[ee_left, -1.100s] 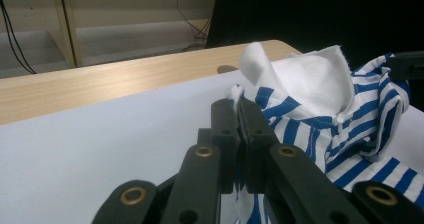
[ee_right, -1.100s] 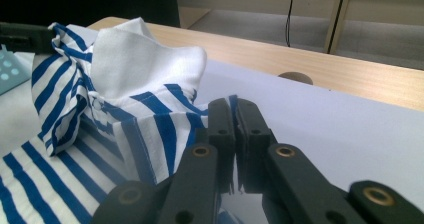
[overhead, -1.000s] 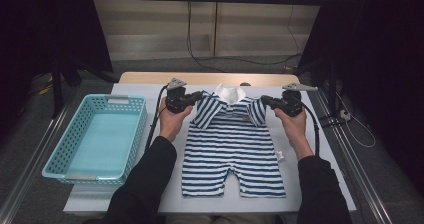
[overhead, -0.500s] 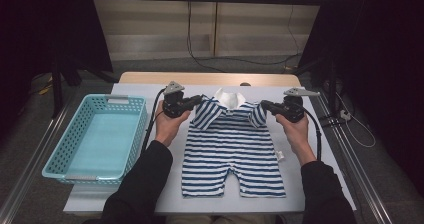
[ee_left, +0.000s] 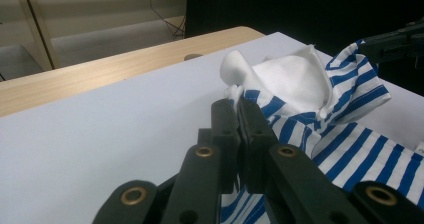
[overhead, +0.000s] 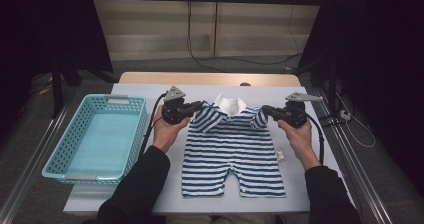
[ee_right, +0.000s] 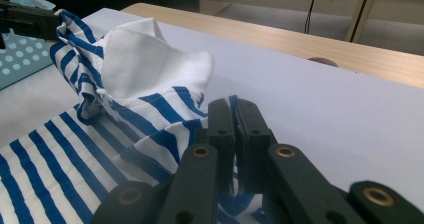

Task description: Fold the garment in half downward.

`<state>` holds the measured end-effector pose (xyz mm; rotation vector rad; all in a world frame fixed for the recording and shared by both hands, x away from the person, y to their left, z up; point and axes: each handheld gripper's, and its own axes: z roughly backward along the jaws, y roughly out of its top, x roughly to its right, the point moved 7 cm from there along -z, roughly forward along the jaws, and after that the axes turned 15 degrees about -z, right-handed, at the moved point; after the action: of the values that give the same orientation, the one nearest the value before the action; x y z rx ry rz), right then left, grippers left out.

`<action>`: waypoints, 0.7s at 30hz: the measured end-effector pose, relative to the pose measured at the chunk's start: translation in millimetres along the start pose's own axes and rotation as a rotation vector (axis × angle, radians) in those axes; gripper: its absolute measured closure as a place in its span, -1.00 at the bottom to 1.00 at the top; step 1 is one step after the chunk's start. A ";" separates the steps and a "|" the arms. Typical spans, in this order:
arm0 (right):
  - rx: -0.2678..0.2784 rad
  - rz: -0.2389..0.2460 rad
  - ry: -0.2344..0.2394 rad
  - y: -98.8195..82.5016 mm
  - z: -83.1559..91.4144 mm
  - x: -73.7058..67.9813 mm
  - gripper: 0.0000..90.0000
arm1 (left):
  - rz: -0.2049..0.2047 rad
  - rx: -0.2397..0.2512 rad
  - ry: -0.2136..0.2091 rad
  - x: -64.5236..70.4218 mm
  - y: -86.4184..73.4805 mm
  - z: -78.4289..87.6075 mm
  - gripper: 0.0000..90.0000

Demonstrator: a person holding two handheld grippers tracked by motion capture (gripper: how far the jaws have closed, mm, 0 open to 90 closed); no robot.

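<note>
At the middle of the high view, a striped romper (overhead: 232, 151) is lying on the white table (overhead: 320, 184), its shoulders lifted. Left gripper (overhead: 196, 105) is pinching the romper's left shoulder, and right gripper (overhead: 266, 109) is pinching the other. At the left, a blue basket (overhead: 60, 154) is sitting beside the left arm.
</note>
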<state>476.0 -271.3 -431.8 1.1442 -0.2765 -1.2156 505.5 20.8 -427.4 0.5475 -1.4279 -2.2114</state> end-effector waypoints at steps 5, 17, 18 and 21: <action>-0.005 0.005 0.006 -2.2 1.7 -1.6 0.93 | -0.004 -0.003 -0.006 4.5 -1.3 2.5 0.95; -0.018 0.041 0.005 -9.8 9.8 -7.5 0.93 | -0.020 0.005 -0.011 11.8 -1.7 8.1 0.94; -0.021 0.047 0.002 -10.4 10.4 -7.6 0.93 | -0.020 0.005 -0.007 12.4 -2.1 8.4 0.94; -0.033 0.091 -0.027 -12.7 12.5 -7.9 0.93 | -0.022 0.009 -0.004 12.6 -2.7 7.8 0.95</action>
<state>456.5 -270.3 -433.2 1.0762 -0.3247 -1.1525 490.5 20.4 -428.0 0.5647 -1.4415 -2.2258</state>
